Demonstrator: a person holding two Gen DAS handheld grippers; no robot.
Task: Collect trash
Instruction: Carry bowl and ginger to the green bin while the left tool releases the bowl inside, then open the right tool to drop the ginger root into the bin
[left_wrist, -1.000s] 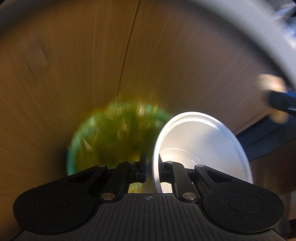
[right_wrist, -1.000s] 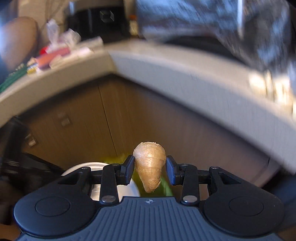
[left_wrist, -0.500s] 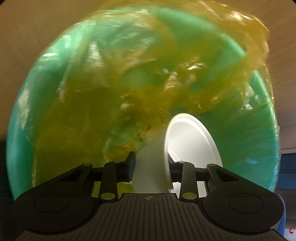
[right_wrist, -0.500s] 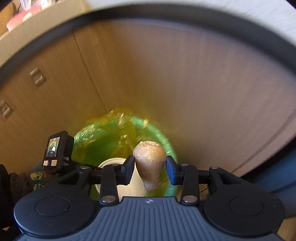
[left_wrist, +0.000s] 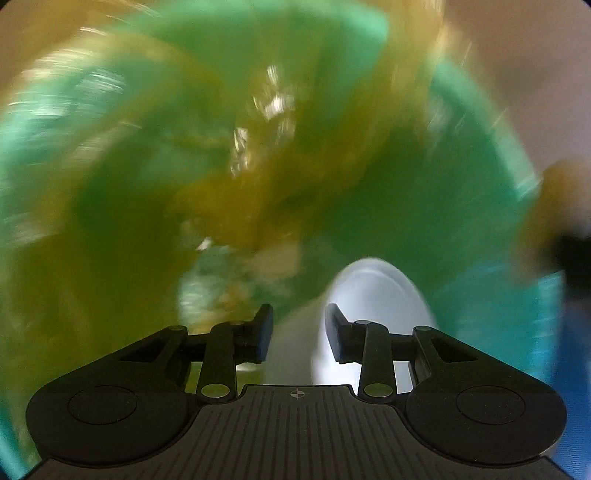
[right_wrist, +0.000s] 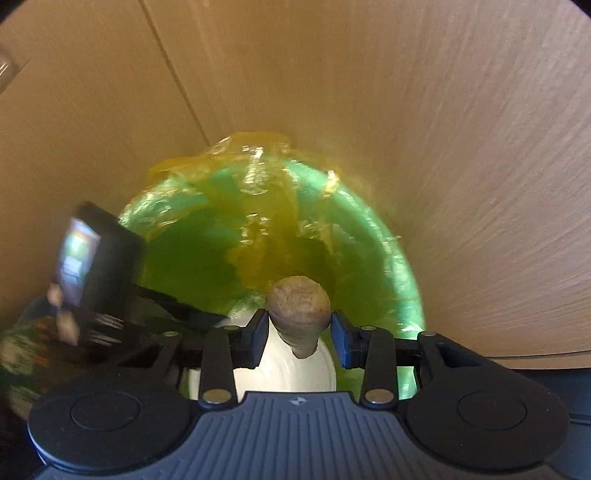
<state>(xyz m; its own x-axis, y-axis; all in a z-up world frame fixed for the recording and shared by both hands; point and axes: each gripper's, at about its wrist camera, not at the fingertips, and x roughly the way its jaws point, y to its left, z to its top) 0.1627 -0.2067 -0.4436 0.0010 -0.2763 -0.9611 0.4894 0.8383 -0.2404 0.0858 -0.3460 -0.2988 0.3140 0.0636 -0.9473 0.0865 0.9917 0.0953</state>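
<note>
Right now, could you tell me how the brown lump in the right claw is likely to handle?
The brown lump looks stiff: it holds its shape between the pads of the right claw. Rounded and tapered, it would probably roll in a curve if pushed. Its matte, rough skin likely resists slipping.

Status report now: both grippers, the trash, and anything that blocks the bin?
Left gripper open over green bin, white cup between its fingers. Right gripper shut on brown lump. Bin mouth unobstructed.
</note>
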